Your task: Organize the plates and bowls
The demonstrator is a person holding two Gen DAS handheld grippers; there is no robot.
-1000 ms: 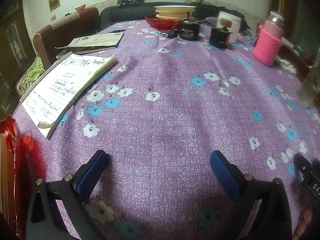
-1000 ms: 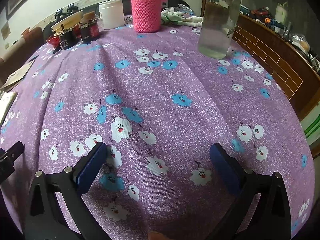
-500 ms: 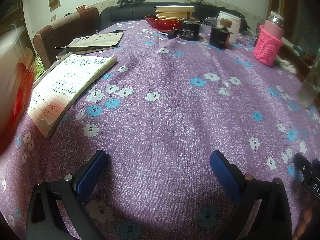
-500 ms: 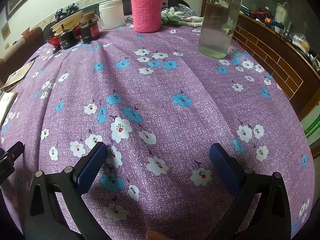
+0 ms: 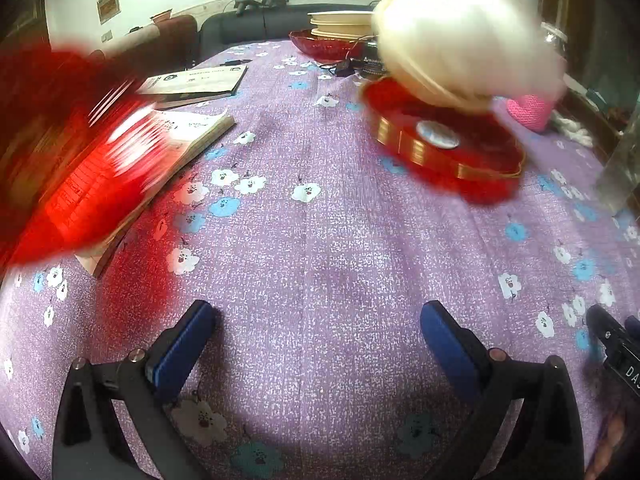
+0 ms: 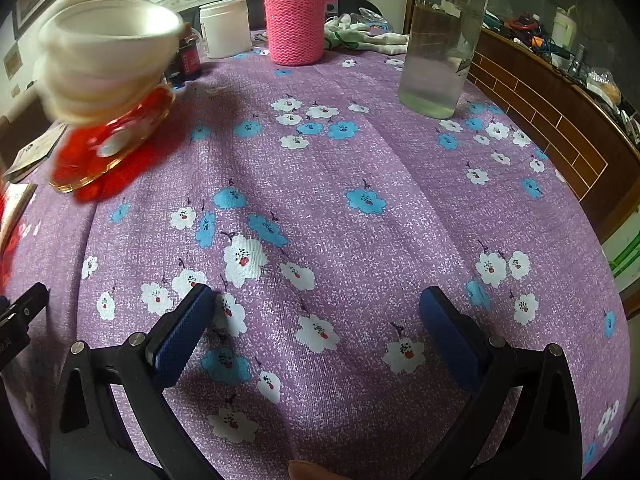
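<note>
1. Bowls (image 5: 460, 40), cream-white and nested in a stack, are showing blurred at the upper right of the left wrist view; they are sitting tilted on a red plate (image 5: 448, 148) with a gold rim, which is itself tilting over the purple flowered tablecloth (image 5: 320, 240). Whether the plate is touching the cloth cannot be told.
2. At the far left of that view, a second red blur (image 5: 72, 152) is smearing across an open notebook (image 5: 192, 128); its shape is too blurred to identify. A closed booklet (image 5: 196, 80) is lying just beyond the notebook.
3. At the far end of the table, a red dish (image 5: 320, 46) and a cream stack of plates (image 5: 340, 24) are standing together.
4. The left gripper (image 5: 318, 334) is hovering low over the cloth, its blue-padded fingers (image 5: 182, 350) spread wide apart and holding nothing.
5. In the right wrist view, the same bowl stack (image 6: 108, 56) and red plate (image 6: 108, 148) are appearing at the upper left, well apart from the right gripper (image 6: 316, 320).
6. Further right, a white jar (image 6: 224, 28), a bottle in a pink knitted sleeve (image 6: 296, 24) and a tall clear bottle (image 6: 444, 40) are standing upright near the far edge.
7. The right gripper is hovering with its fingers (image 6: 180, 338) wide apart and empty.
</note>
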